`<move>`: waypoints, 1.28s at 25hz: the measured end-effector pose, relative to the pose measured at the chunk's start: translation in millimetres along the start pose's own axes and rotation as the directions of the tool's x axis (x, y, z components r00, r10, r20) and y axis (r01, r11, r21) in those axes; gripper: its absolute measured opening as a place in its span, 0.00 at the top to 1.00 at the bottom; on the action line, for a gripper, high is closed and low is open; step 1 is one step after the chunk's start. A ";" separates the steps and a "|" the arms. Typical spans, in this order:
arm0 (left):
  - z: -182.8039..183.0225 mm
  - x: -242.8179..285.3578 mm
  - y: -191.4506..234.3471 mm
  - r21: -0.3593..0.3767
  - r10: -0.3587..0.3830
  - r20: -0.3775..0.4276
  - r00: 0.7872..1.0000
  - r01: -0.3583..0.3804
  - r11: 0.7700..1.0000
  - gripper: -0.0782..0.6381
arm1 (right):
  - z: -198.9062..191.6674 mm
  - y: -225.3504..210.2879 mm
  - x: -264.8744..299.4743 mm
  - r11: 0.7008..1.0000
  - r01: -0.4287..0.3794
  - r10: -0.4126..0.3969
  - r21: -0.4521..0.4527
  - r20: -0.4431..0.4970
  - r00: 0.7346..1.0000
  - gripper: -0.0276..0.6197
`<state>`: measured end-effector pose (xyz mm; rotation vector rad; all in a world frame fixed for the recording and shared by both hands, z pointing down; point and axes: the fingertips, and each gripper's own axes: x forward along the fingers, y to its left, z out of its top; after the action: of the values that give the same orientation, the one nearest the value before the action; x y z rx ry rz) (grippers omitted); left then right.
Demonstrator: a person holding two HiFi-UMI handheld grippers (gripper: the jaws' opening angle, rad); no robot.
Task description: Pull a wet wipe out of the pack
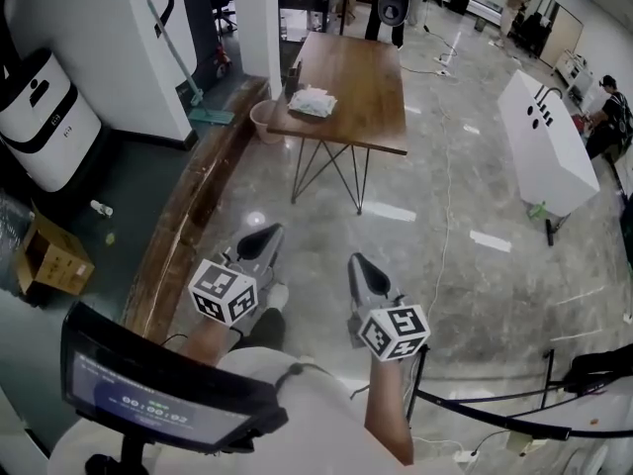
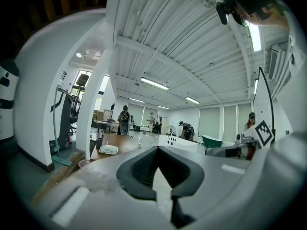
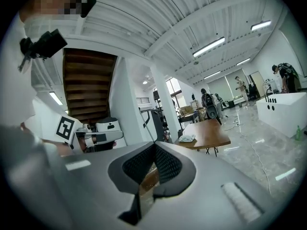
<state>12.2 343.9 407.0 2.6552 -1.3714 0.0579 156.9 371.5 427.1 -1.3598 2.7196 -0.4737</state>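
The wet wipe pack (image 1: 312, 102) is a pale, crumpled packet lying near the left edge of a wooden table (image 1: 356, 77), far ahead of me across the floor. It shows small in the left gripper view (image 2: 109, 149) and in the right gripper view (image 3: 186, 138). My left gripper (image 1: 265, 236) and right gripper (image 1: 358, 263) are held side by side close to my body, well short of the table, both pointing roughly towards it. Each one's jaws meet at the tips, with nothing between them (image 2: 157, 150) (image 3: 154, 147).
A pink bucket (image 1: 263, 122) stands by the table's left legs. A wooden ledge (image 1: 188, 226) runs along the left, with a cardboard box (image 1: 49, 257) and a white unit (image 1: 40, 117) beyond it. A long white cabinet (image 1: 549, 146) stands right. Black rails (image 1: 514, 419) and cables lie lower right.
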 end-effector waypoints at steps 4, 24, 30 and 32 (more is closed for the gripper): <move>2.6 26.6 17.7 0.002 -0.008 0.020 1.000 0.008 1.000 0.89 | 2.3 -20.2 22.4 1.000 0.020 -0.020 -0.008 -0.006 1.000 0.95; 47.7 239.6 240.2 -0.018 -0.206 0.008 0.979 0.206 0.978 0.89 | 69.8 -102.1 310.5 0.988 0.126 -0.130 -0.090 -0.037 0.991 0.95; 43.5 269.8 290.0 -0.057 -0.222 -0.027 0.975 0.220 0.974 0.89 | 74.2 -109.8 371.2 0.987 0.123 -0.131 -0.103 -0.073 0.989 0.95; 41.4 276.3 302.3 -0.069 -0.214 -0.034 0.976 0.211 0.975 0.89 | 74.2 -116.3 384.0 0.989 0.123 -0.129 -0.080 -0.079 0.988 0.95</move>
<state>-74.8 -57.8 430.4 2.7117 -1.0513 0.0427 27.5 -15.4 421.9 -1.5730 2.7544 -0.4515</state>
